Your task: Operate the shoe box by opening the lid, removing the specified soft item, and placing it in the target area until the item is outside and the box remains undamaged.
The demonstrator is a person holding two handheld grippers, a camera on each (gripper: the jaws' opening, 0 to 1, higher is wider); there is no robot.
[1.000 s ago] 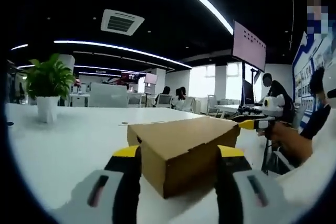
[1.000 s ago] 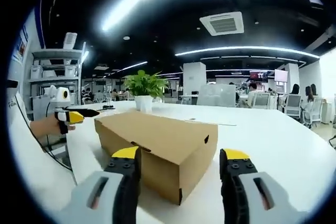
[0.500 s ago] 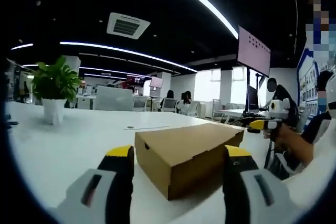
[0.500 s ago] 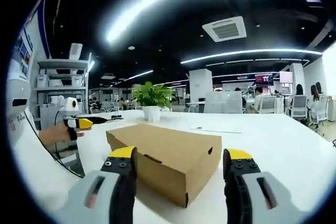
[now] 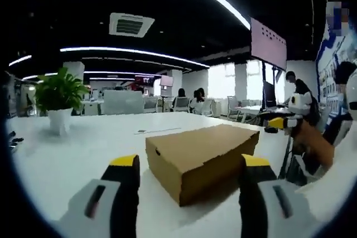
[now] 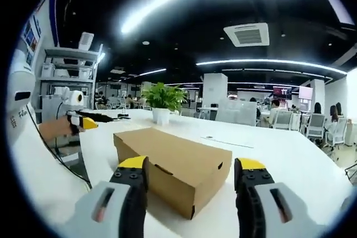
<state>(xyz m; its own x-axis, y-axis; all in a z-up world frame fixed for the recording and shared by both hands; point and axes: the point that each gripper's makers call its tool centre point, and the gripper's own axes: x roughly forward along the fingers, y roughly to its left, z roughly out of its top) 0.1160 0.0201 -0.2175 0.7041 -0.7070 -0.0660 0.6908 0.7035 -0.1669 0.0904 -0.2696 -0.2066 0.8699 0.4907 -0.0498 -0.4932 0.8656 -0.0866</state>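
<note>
White worktop (image 5: pixel 67 154) (image 6: pixel 301 160) is spanning both views, carrying everything. Shoe box (image 5: pixel 202 157) (image 6: pixel 172 163) is sitting flat on it, plain brown cardboard, lid down and closed, small vent hole showing on one end face. In the left gripper view the box is lying just ahead of and between the jaws of the left tongs (image 5: pixel 189 163), corner pointing toward the camera. In the right gripper view it is lying likewise between the jaws of the right tongs (image 6: pixel 189 164), reaching away to the left. Both tongs are standing wide open, yellow-tipped jaws apart on either side of the box, gripping nothing; contact with the box is not showing. Potted plant (image 5: pixel 57 98) (image 6: pixel 163 101) in a white pot is standing on the worktop well beyond the box. Right tongs are also appearing at the right edge of the left gripper view (image 5: pixel 277 122), held by a hand (image 5: pixel 309 143); left tongs are appearing at the left edge of the right gripper view (image 6: pixel 88 121), held by a hand (image 6: pixel 54 129). Seated people and chairs are showing blurred in the far background.
</note>
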